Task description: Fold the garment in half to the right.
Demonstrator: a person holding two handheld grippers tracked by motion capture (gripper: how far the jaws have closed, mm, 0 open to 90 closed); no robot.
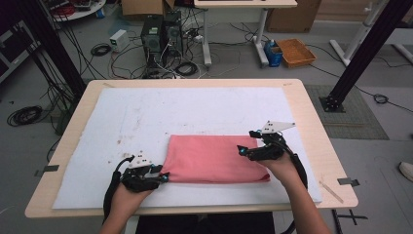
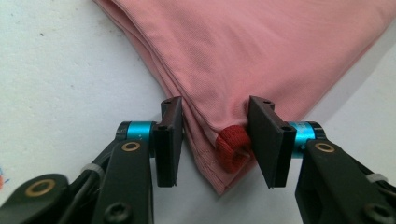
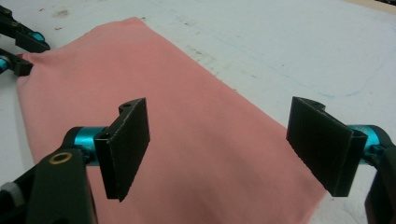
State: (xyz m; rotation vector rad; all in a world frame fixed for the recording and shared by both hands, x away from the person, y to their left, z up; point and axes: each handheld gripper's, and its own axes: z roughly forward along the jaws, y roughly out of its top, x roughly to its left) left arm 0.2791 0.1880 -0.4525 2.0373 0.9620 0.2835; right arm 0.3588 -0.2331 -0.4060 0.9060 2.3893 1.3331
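- The pink cloth (image 1: 214, 158) lies folded on the desk (image 1: 311, 126).
- The left tool (image 2: 215, 142) straddles its near corner, jaws not pinching yet.
- The right tool (image 3: 219, 140) hovers spread; next fold remains.

White mat (image 1: 195, 109) covers the wooden table (image 1: 311, 146). Beyond the table's far edge, two computer towers (image 1: 160, 34) sit among tangled cables (image 1: 126, 61), an orange basket (image 1: 295, 52) off to their right.

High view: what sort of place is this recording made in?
Probably a lab or workshop: computer towers and loose cables on the floor, black frame posts, and a padded table with pink cloth.
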